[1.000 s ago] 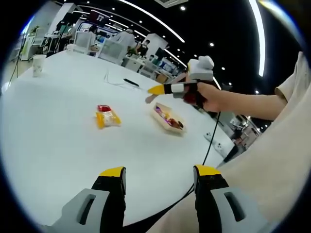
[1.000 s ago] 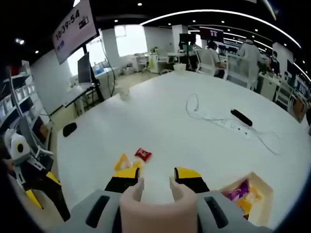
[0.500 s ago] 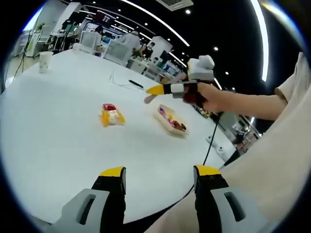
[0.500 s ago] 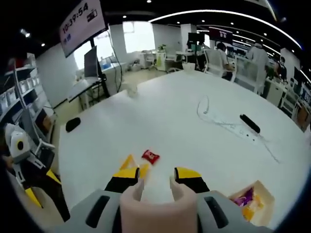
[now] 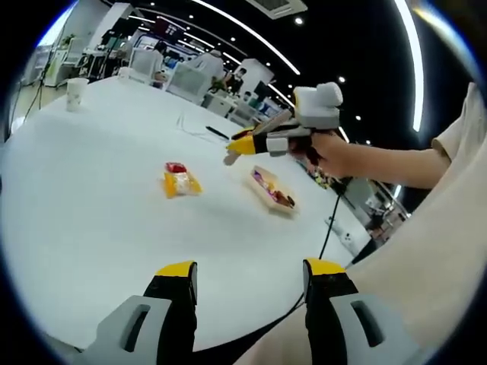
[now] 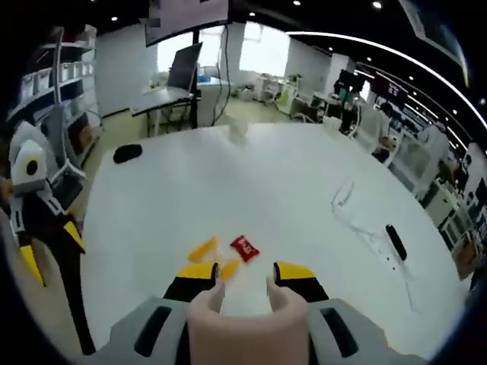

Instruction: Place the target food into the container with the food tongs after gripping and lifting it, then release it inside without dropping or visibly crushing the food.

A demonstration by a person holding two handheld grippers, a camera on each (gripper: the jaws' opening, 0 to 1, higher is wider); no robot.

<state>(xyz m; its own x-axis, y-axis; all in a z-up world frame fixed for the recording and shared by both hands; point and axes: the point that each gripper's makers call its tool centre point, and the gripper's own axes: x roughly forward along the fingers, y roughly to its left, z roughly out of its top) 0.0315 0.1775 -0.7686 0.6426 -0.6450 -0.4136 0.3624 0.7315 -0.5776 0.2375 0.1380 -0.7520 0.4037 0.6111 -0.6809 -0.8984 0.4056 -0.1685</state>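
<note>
Yellow and red snack packets (image 5: 179, 180) lie mid-table, left of a shallow container (image 5: 272, 190) that holds several colourful packets. A hand holds my right gripper (image 5: 239, 147) in the air above and between them, pointing left. In the right gripper view that gripper (image 6: 246, 272) is shut on beige food tongs (image 6: 247, 323), whose arms stand apart with nothing between them. Just past the tips lie a red packet (image 6: 244, 247) and yellow packets (image 6: 204, 249). My left gripper (image 5: 251, 272) is open over the near table edge, and is also seen as the left gripper (image 6: 47, 247) hanging off the table.
On the white round table (image 5: 91, 220) stand a paper cup (image 5: 76, 93) at the far left, plus a cable and black remote (image 5: 216, 132) at the back. A black mouse (image 6: 127, 153) sits on a desk beyond. A sleeve (image 5: 426, 251) is close on the right.
The right gripper view has swung away from the container, which has left that view, and the packets now sit just past the tong tips. In the left gripper view the right gripper has tilted up slightly.
</note>
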